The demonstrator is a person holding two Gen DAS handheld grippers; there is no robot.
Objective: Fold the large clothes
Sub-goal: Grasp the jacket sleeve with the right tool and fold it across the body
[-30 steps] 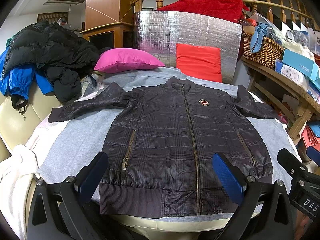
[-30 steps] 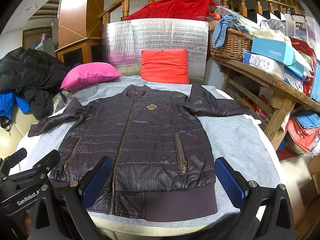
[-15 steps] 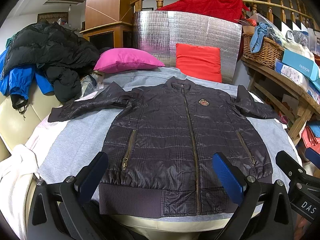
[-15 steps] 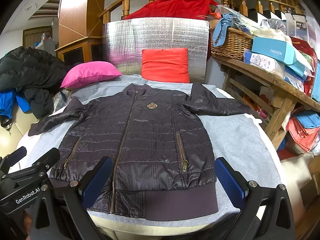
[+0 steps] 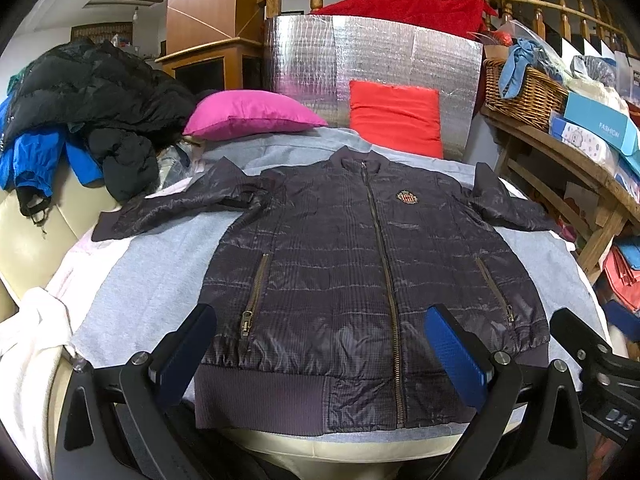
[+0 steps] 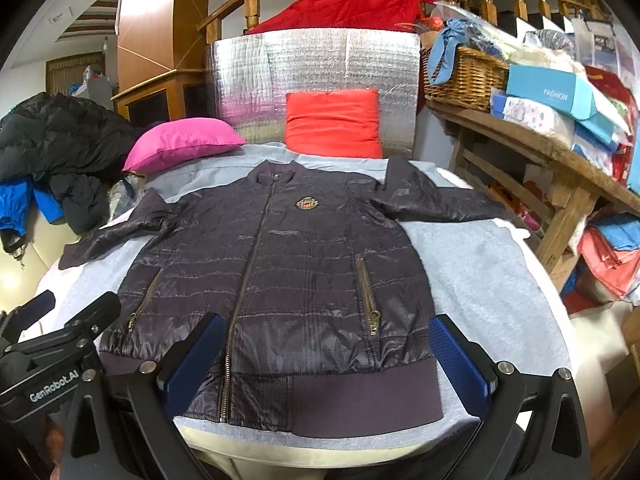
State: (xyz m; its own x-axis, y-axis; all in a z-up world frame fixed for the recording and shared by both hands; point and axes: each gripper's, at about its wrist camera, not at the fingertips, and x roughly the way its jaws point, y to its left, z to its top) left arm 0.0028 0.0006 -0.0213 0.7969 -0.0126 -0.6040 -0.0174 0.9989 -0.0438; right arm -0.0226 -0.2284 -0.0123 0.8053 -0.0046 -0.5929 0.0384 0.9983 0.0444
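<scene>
grey sheet (image 5: 152,264): jacket (image 5: 340,272) flat, zip up, sleeves out, ready to fold. left gripper (image 5: 320,344) & right gripper (image 6: 328,354) jaws wide, empty, near hem.

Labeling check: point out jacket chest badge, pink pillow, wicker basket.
chest badge (image 5: 407,197), left wrist view, centre of the emblem.
pink pillow (image 5: 250,115), left wrist view, middle of its top face.
wicker basket (image 6: 464,74), right wrist view, woven front wall.

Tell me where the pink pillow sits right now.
In both wrist views the pink pillow lies at the far left of the grey cover, beyond the jacket, left of the red cushion, beside the black coat pile.
</scene>
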